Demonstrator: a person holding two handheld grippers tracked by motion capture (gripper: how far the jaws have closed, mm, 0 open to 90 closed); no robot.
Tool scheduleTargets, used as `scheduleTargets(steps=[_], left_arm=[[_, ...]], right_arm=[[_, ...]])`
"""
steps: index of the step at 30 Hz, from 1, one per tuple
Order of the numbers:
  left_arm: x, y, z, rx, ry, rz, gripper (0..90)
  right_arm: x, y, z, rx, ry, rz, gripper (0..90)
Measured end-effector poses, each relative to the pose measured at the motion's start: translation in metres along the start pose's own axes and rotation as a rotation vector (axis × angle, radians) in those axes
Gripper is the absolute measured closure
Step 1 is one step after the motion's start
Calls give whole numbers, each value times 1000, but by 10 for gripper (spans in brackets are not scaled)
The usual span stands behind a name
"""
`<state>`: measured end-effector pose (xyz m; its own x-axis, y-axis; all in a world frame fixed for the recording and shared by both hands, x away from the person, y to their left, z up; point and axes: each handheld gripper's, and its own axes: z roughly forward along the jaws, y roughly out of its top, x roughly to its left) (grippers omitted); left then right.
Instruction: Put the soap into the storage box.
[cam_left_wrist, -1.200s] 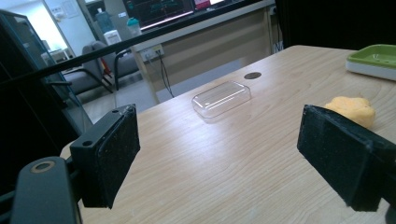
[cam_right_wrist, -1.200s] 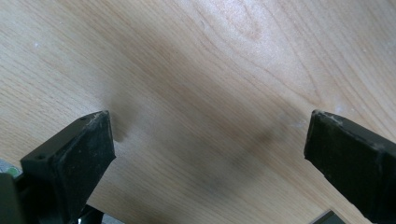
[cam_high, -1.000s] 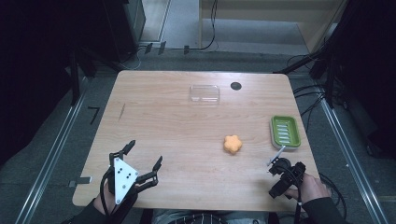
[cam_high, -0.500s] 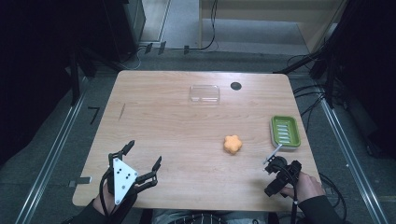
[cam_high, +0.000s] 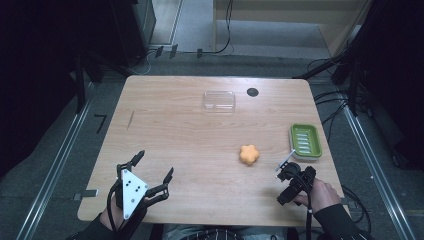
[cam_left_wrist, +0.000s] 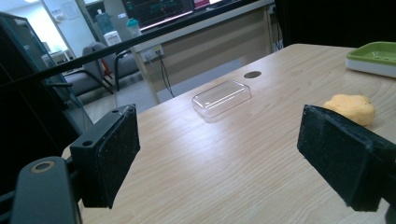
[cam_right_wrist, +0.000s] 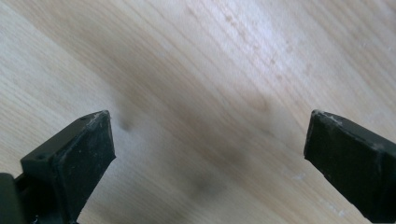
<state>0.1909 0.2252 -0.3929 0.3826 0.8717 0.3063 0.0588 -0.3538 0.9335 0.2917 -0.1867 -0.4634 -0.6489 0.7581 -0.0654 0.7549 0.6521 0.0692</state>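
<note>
Right gripper (cam_high: 291, 181), jaws wide, empty, tilted down at bare table (cam_high: 200, 130) just near-right of the orange soap (cam_high: 249, 154). Left gripper (cam_high: 150, 175) also wide, empty, well left of the soap. Likely next: level out, straddle the soap squarely. Soap is flower-shaped, no clear long axis; green dish (cam_high: 305, 140) just beyond-right.

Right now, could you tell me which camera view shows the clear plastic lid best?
The left gripper view: the clear plastic lid lies close and large, unobstructed, its rim and rounded corners distinct. The high view shows it small and faint near the table's far edge. The right gripper view faces bare wood.
</note>
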Motion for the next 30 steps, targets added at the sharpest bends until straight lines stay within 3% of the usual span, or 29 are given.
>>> scheduleTargets(steps=[30], left_arm=[[1, 0, 0, 5, -1, -4, 135]], right_arm=[[4, 51, -1, -31, 9, -54, 19]])
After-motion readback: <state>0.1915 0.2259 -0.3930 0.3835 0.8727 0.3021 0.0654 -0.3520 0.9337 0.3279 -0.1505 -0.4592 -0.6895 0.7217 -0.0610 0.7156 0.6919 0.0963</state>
